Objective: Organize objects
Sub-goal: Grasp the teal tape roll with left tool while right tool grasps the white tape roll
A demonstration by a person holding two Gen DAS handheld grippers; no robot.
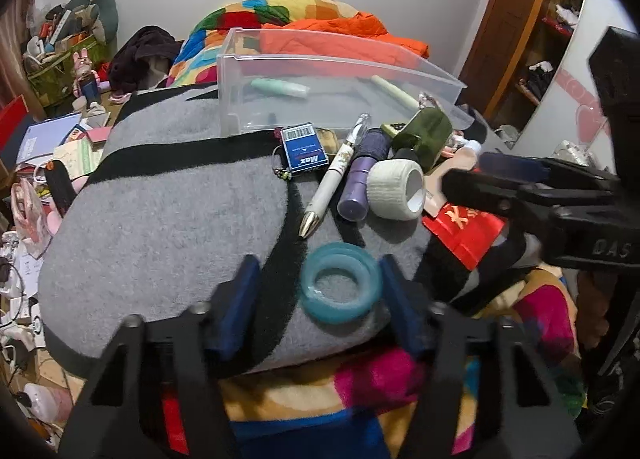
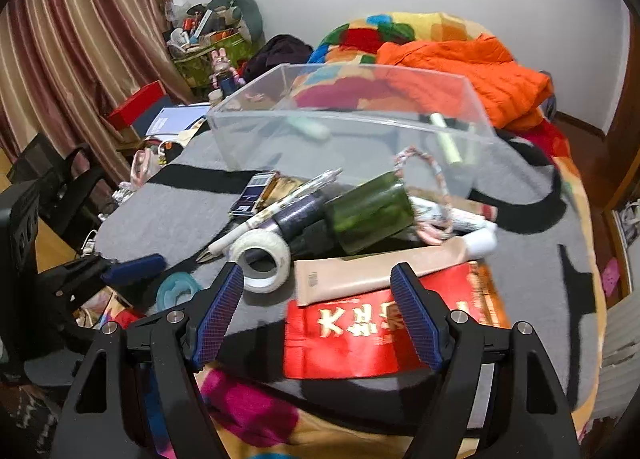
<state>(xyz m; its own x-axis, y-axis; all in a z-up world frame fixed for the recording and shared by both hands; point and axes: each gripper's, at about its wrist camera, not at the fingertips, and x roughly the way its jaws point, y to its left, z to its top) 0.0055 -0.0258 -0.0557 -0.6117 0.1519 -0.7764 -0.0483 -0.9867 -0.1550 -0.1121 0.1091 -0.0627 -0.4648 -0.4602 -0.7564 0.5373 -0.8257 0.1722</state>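
Observation:
A teal tape ring (image 1: 340, 283) lies flat on the grey blanket (image 1: 160, 219) between the pads of my left gripper (image 1: 318, 271). It sits close to the right pad, with a wide gap to the left pad, so the gripper is open. My right gripper (image 2: 318, 271) hangs open over a beige tube (image 2: 380, 275) and a red envelope (image 2: 360, 335), holding nothing. Behind them lies a pile: a white tape roll (image 2: 262, 259), a white pen (image 1: 332, 187), a purple tube (image 1: 360, 187), a green roll (image 2: 368, 215) and a blue box (image 1: 304, 149).
A clear plastic bin (image 1: 340, 71) stands behind the pile with two pale tubes inside. Beyond it lie a colourful quilt and an orange jacket (image 2: 480, 71). Cluttered papers, bags and cables fill the floor at the left (image 1: 40, 163). The blanket's near edge drops off below both grippers.

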